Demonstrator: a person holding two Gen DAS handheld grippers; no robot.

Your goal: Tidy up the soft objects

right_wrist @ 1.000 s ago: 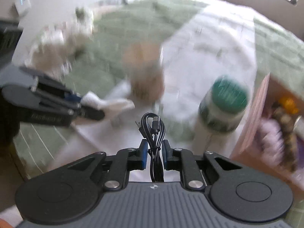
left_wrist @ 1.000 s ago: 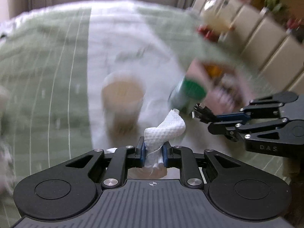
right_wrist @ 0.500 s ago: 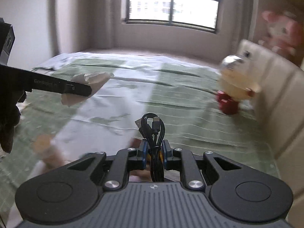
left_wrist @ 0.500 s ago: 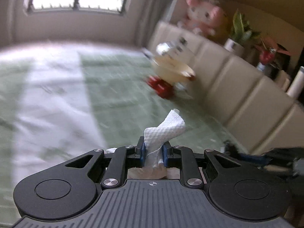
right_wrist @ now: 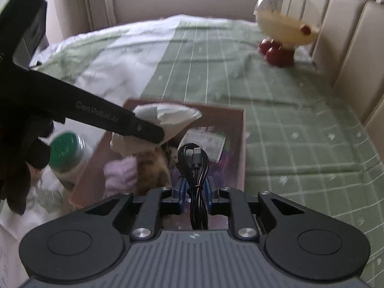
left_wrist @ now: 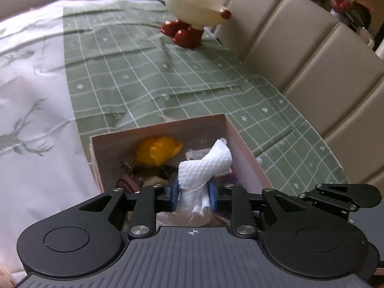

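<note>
A twisted white tissue (left_wrist: 211,163) stands between the blue pads of my left gripper (left_wrist: 194,189), which still touch it while the jaws are opening. It hangs over an open pink box (left_wrist: 158,129) that holds a yellow wad (left_wrist: 158,153) and other soft items. In the right wrist view my right gripper (right_wrist: 195,187) has a coiled black USB cable (right_wrist: 194,160) between its pads. These jaws are opening too, with a slight gap beside the cable, above the same box (right_wrist: 243,144). The left gripper's finger (right_wrist: 144,129) and the tissue (right_wrist: 168,115) reach in from the left.
The box sits on a green checked bedspread (left_wrist: 168,72) with a white band alongside. A green-lidded jar (right_wrist: 64,148) stands left of the box. A round cream toy with red feet (left_wrist: 196,7) sits further back by the beige padded headboard (left_wrist: 312,48).
Both grippers swept from the jar and cup area to above the pink box, tilting downward. Their pads stand a little wider apart than before around the tissue and the cable.
</note>
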